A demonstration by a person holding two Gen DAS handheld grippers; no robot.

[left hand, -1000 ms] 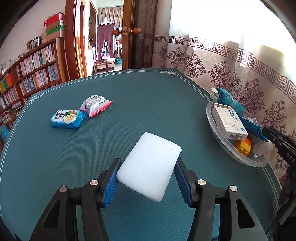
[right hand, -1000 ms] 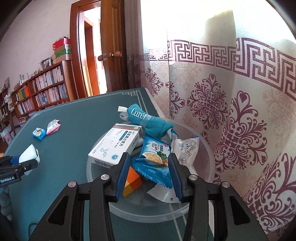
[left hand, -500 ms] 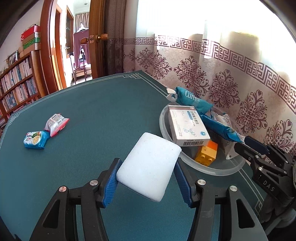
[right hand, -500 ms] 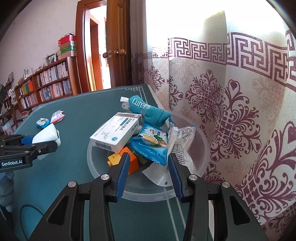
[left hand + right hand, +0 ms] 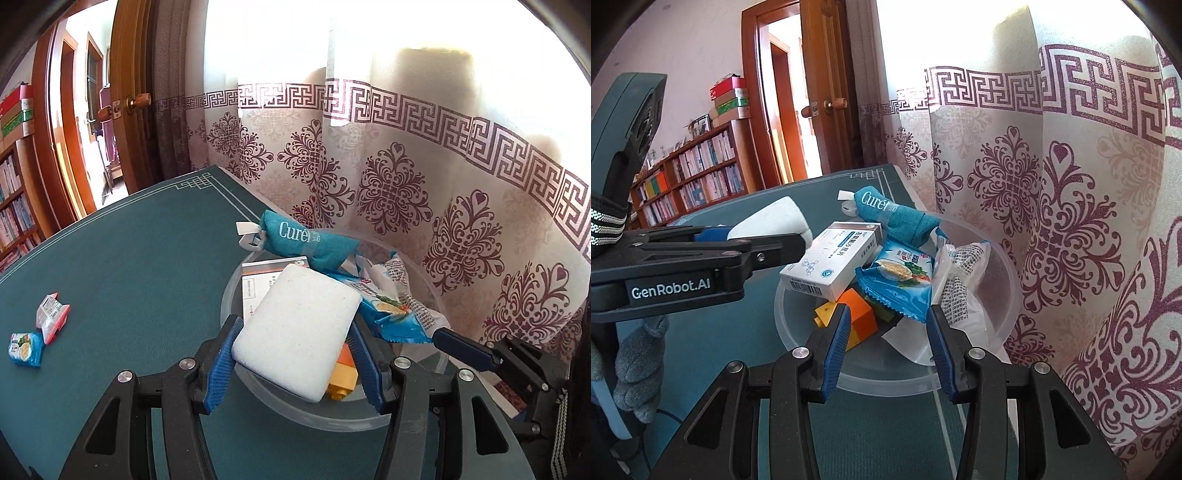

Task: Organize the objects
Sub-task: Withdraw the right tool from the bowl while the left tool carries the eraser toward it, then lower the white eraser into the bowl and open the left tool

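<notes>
The left gripper (image 5: 295, 354) clamps a white sponge (image 5: 299, 328) between its blue pads, holding it above the near rim of the clear plastic bowl (image 5: 236, 291); the sponge's long axis runs from 7 o'clock up to 1 o'clock, far end tilted higher. The right gripper (image 5: 886, 332) hangs parted and grasping nothing at the bowl's near edge. Inside the bowl lie an orange block (image 5: 862, 314), a white medicine box (image 5: 834, 260), a blue snack packet (image 5: 899, 280) and a white wrapper (image 5: 960, 273), with a teal Curél pouch (image 5: 890, 216) across the far rim at 12 o'clock. Two snack packets (image 5: 37, 334) lie on the green table (image 5: 129, 258) towards 9 o'clock.
</notes>
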